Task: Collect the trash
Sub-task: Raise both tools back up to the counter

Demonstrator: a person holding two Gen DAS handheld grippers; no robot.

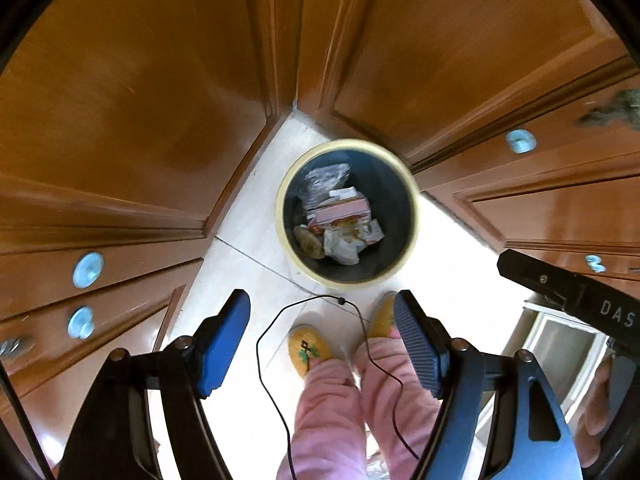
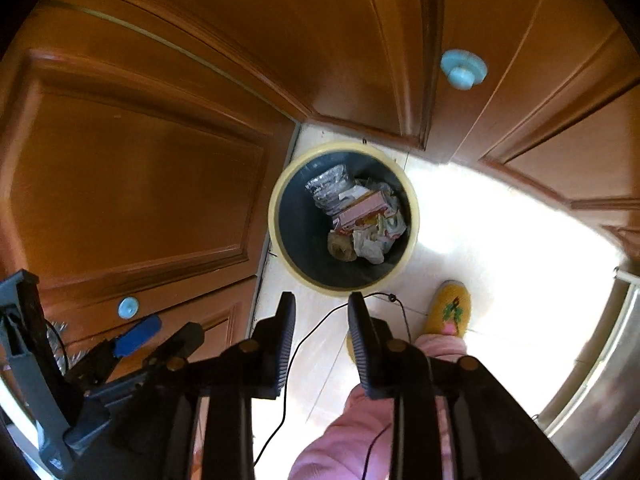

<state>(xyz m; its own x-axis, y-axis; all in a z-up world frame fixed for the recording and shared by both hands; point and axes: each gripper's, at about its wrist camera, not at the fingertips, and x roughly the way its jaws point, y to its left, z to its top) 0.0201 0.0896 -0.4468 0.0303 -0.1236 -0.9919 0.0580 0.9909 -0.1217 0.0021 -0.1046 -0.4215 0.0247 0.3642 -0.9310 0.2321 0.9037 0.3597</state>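
Note:
A round trash bin with a pale yellow rim and dark inside stands on the tiled floor in a corner of wooden cabinets. It holds trash: a pink box, clear plastic wrap and crumpled paper. The bin also shows in the right wrist view. My left gripper with blue pads is open and empty, held high above the floor, just short of the bin. My right gripper with black pads is open and empty, also above and just short of the bin.
Wooden cabinet doors and drawers with light blue knobs close in on the left, back and right. The person's pink trousers and yellow slippers stand below the grippers. A thin black cable hangs there. A metal appliance edge lies at right.

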